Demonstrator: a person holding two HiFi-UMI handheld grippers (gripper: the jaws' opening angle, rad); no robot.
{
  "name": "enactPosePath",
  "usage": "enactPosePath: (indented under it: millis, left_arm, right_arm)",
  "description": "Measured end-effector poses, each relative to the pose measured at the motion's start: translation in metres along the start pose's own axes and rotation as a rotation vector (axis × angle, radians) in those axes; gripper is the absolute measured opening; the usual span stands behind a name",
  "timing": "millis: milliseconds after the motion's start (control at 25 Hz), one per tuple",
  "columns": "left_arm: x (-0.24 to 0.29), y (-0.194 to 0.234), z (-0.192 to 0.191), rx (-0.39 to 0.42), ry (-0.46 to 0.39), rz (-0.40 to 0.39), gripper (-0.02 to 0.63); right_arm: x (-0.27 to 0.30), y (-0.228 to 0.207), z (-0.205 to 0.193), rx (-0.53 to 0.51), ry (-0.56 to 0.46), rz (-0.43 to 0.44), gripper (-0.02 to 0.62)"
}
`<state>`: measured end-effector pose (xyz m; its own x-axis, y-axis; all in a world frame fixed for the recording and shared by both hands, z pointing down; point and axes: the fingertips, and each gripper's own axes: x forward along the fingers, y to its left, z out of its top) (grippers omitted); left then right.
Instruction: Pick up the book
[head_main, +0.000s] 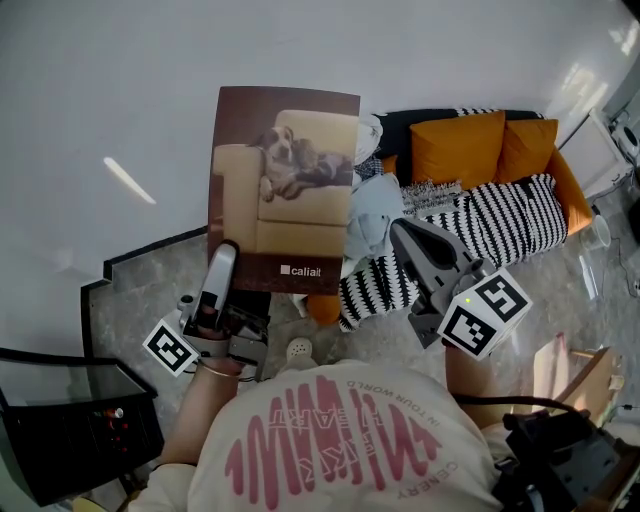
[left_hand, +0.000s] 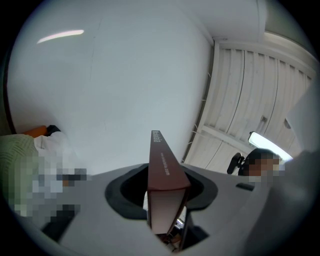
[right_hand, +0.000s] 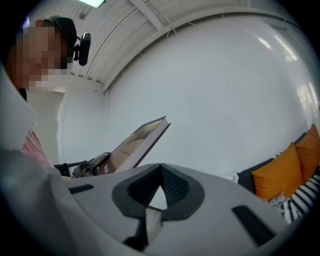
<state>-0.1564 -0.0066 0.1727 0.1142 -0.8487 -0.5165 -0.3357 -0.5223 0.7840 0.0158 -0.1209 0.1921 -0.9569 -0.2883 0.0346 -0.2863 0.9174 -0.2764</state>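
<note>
The left gripper (head_main: 222, 268) is clamped on the book (head_main: 285, 190) at its lower edge, near the left corner. Its jaws stand partly apart, only as wide as the book is thick, and both press on the covers. In the left gripper view the brown spine and the block of pages run straight up from between the jaws.

The book is up in the air in front of the white wall (head_main: 120, 90), held upright and leaning a little. Its front cover, a dog on a pale armchair, faces the head camera.

The right gripper (head_main: 402, 232) is beside the book's lower right corner, close to it but apart from it. Its jaws seem to meet at the tips, with nothing between them. Beyond it is a sofa (head_main: 560, 170) with orange cushions (head_main: 458, 148).
</note>
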Motion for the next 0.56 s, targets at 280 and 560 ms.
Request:
enactPosePath:
  millis: [280,560]
  left_arm:
    - [0.0,-0.0001,0.0002,-0.008,0.007,0.011,0.153]
    - [-0.0011,0.0021,-0.0008,-0.002,0.004,0.013,0.153]
  right_arm:
    - [0.0021,-0.0005,-0.0002,0.009,0.008,-0.002,0.009]
    - [0.0033,-0.0043,-0.0037,0.011,0.015,-0.001,0.009]
